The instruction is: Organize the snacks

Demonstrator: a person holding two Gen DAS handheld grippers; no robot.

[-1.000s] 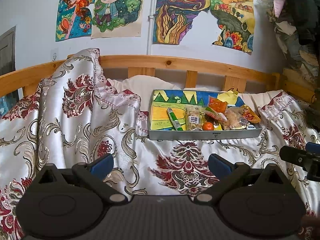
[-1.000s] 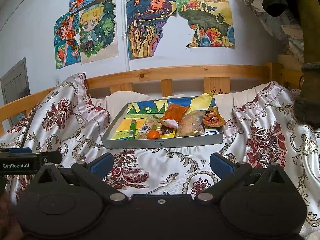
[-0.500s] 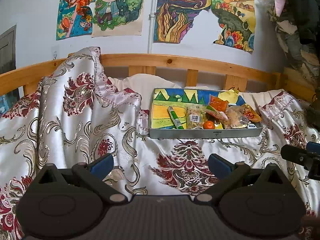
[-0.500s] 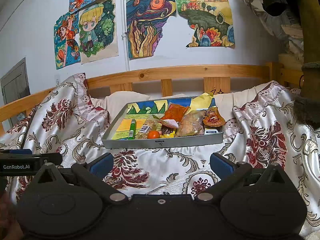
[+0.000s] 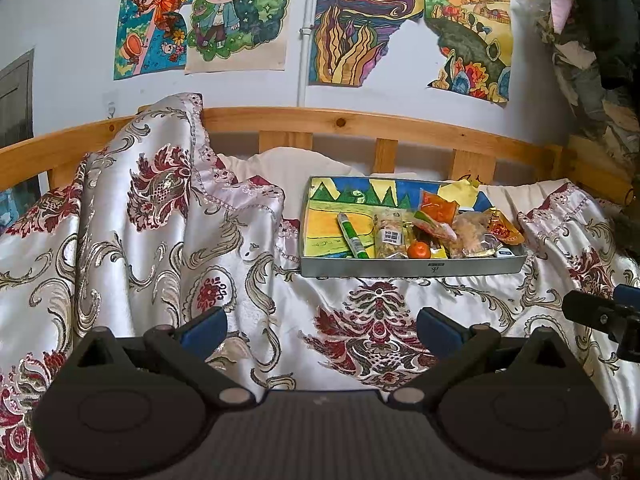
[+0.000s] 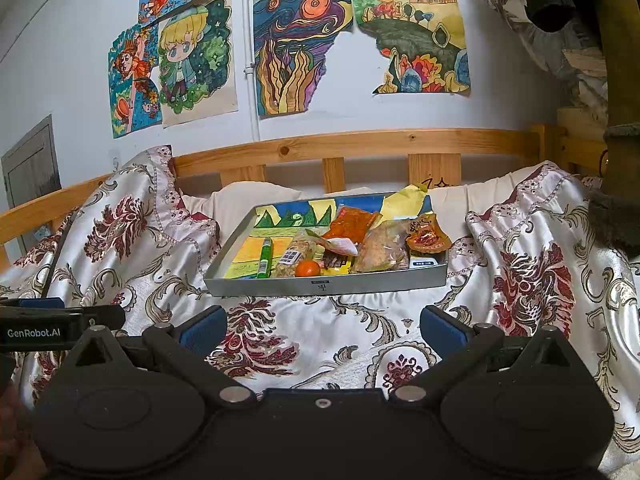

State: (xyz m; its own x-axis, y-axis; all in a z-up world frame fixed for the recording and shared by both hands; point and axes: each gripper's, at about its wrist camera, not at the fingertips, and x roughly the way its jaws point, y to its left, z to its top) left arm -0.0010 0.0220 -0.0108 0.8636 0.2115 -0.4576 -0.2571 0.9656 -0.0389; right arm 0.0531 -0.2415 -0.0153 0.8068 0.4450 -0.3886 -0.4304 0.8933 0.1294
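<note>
We find a white wall hung with coloured drawings above a wooden bed rail, and below it a bed covered with a silver and red patterned bedspread. On the bedspread, close to the rail, rests a shallow grey metal tray lined with a painted landscape sheet. Its left part is largely bare; the snacks are gathered in the middle and right part. We note there a green tube lying lengthwise, a clear packet with a barcode label, a small orange fruit against the front wall, a red-orange pouch, a pale crumbly bag and an orange wrapper at the right end. The left gripper hovers over the bedspread, well short of the tray, jaws spread wide and holding nothing. The right gripper hovers likewise before the tray, also wide apart and unladen. Each device shows at the edge of the other's view.
</note>
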